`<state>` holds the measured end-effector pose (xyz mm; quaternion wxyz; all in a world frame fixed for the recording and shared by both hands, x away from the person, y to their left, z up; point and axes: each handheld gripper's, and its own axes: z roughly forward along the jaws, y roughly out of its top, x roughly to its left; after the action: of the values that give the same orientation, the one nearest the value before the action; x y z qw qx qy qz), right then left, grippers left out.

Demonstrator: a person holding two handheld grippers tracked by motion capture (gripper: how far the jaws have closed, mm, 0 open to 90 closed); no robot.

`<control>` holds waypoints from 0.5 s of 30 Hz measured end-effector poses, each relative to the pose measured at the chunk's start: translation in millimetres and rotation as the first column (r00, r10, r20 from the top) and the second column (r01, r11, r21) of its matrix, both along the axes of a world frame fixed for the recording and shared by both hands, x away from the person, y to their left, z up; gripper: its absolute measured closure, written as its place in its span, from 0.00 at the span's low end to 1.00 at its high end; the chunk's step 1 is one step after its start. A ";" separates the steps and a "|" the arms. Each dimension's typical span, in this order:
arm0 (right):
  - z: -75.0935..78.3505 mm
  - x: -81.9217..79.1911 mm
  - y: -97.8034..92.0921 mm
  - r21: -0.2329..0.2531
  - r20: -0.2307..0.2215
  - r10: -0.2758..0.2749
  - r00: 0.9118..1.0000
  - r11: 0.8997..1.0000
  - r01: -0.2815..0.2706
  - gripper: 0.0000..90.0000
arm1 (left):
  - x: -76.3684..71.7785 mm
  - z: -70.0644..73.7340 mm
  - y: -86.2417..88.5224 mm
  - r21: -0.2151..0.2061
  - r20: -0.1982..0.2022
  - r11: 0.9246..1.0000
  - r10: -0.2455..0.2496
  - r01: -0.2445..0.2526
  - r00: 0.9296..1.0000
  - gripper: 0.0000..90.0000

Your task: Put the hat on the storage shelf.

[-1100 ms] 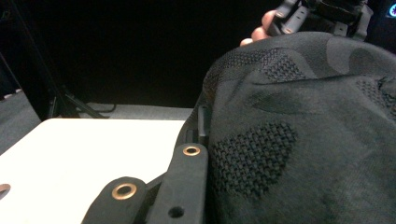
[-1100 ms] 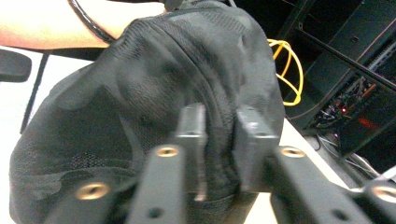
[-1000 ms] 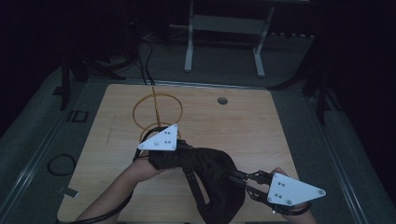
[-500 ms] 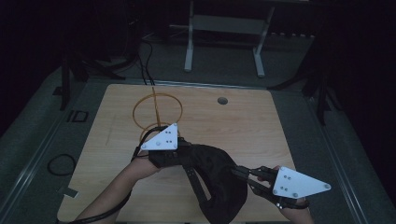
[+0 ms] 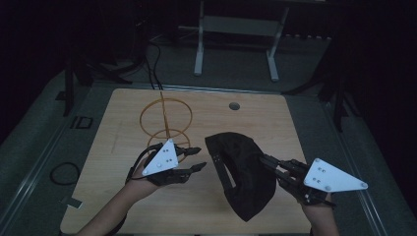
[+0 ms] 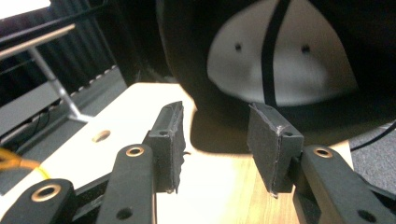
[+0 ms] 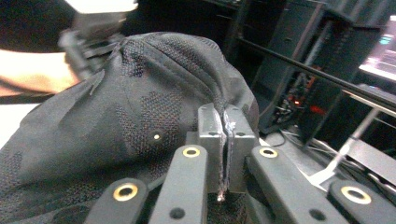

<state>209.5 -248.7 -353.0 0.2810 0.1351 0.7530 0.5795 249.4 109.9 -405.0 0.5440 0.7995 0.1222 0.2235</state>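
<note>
In the high view, the black cap [image 5: 243, 174] is held over the worktop [image 5: 123, 118] by the right gripper [image 5: 275, 167]. In the left gripper view, the left gripper [image 6: 215, 140] is seen parted and empty, the cap just ahead. In the right gripper view, the jaws are seen clamped on cap fabric.

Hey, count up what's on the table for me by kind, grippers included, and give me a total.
Black cap: 1
Orange wire ring stand: 1
Handheld grippers: 2, the left gripper open beside the cap, the right gripper pinched on the cap's fabric
Total: 4
</note>
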 end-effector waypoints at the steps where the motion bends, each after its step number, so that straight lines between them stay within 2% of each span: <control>1: 3.0 4.1 -0.3 0.006 0.000 -0.016 1.000 1.000 0.016 0.98 | -1.1 -1.1 2.7 -0.004 -0.003 1.000 0.007 -0.007 1.000 0.63; 5: 11.4 16.2 1.6 0.018 0.008 -0.058 0.998 0.998 0.058 0.98 | -7.3 -7.5 14.7 -0.012 -0.015 1.000 0.029 -0.029 0.999 0.63; 7: 16.4 23.9 3.8 0.020 0.014 -0.075 0.997 0.997 0.075 0.98 | -10.7 -11.7 21.2 0.000 -0.021 0.999 0.038 -0.038 0.999 0.63; 10: 24.4 36.2 9.6 0.023 0.023 -0.101 0.995 0.995 0.101 0.98 | -14.3 -20.9 33.8 -0.011 -0.049 0.998 0.058 -0.059 0.997 0.62; 15: 36.3 57.5 21.6 0.038 0.022 -0.116 0.993 0.993 0.115 0.98 | -18.0 -36.7 51.0 0.005 -0.091 0.996 0.090 -0.090 0.992 0.61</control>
<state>267.1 -227.1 -316.7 0.3207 0.1764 0.7296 0.5776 231.3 160.9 -441.7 0.5267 0.8029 0.1828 0.2111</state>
